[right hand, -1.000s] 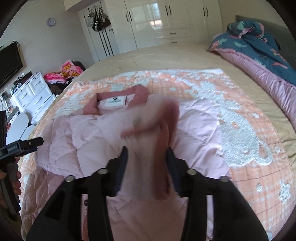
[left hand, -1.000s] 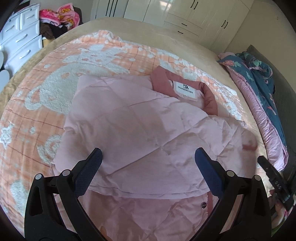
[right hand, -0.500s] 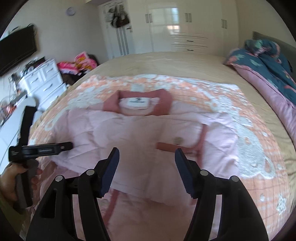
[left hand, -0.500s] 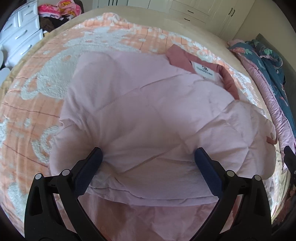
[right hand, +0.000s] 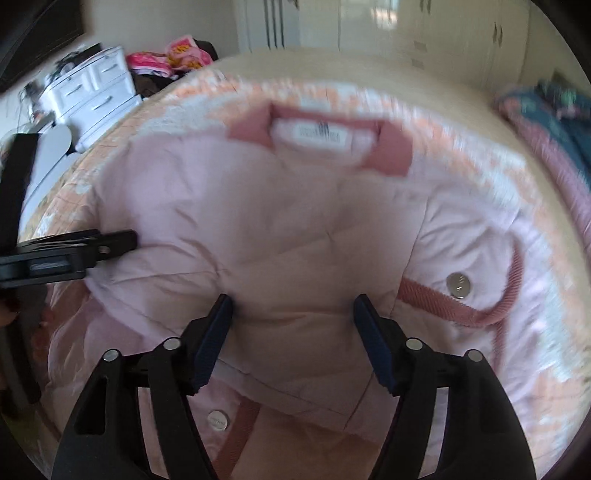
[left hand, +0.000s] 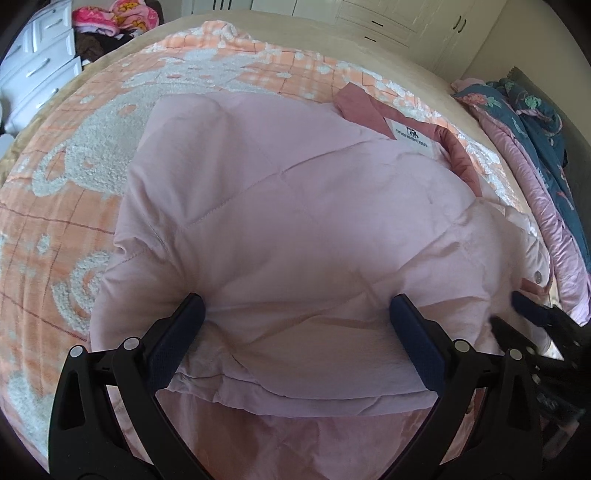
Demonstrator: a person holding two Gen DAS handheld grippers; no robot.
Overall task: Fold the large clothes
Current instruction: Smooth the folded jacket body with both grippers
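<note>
A pale pink quilted jacket [left hand: 280, 221] lies on the orange and white blanket [left hand: 74, 206], its darker pink collar [left hand: 458, 147] and label toward the far side. Both sleeves are folded over the body. My left gripper [left hand: 297, 317] hovers open and wide just above the folded left sleeve, nothing pinched. In the right wrist view my right gripper [right hand: 293, 306] is low over the jacket's [right hand: 280, 229] middle, its jaws opening, pads not pressing the cloth. The right sleeve's ribbed cuff [right hand: 513, 280] and a snap button [right hand: 458, 285] lie just right of it. That view is blurred.
The left gripper [right hand: 74, 251] shows at the left edge of the right wrist view, and the right gripper [left hand: 535, 317] at the right edge of the left wrist view. A teal and pink quilt [left hand: 528, 122] is bunched at the bed's right. White drawers [right hand: 92, 92] and white wardrobes [right hand: 388, 33] stand beyond the bed.
My right gripper let go of the sleeve it held, which now lies folded over the jacket. Its jaws widened and it swung lower. My left gripper sank closer to the jacket.
</note>
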